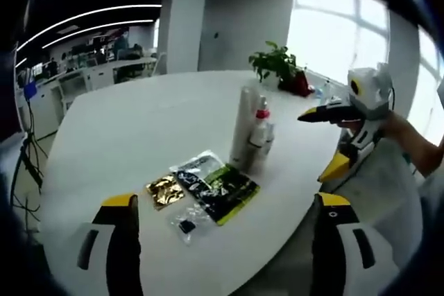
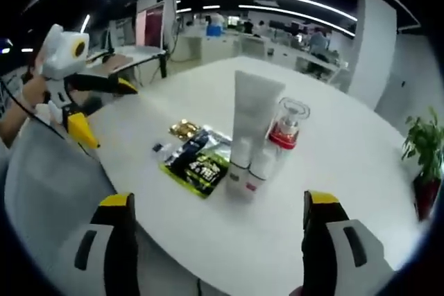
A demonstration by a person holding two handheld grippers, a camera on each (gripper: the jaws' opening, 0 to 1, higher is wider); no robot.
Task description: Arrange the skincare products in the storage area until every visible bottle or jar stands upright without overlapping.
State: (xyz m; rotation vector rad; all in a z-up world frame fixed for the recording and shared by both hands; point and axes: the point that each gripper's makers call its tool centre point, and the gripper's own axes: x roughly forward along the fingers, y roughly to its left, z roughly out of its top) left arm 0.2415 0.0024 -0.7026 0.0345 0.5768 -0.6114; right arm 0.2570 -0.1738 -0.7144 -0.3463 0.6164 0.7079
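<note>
On the white round table (image 1: 139, 129) a tall white tube (image 1: 244, 126) stands upright, with a red-collared clear-capped bottle (image 1: 261, 133) close beside it. In the right gripper view the same tube (image 2: 250, 129) and bottle (image 2: 283, 136) stand together with small white bottles (image 2: 260, 168) at their base. Flat sachets lie beside them: a black-green one (image 1: 220, 190), a gold one (image 1: 164, 190) and a small clear one (image 1: 186, 225). My left gripper (image 1: 225, 240) is open above the near table edge. My right gripper (image 2: 215, 240) is open, short of the bottles, and also appears as the right gripper (image 1: 326, 140).
A potted plant (image 1: 277, 66) stands at the far table edge, seen again as the plant (image 2: 423, 150). The left gripper (image 2: 94, 105) and a person's hand appear at the left of the right gripper view. Office desks (image 1: 90, 74) lie beyond the table.
</note>
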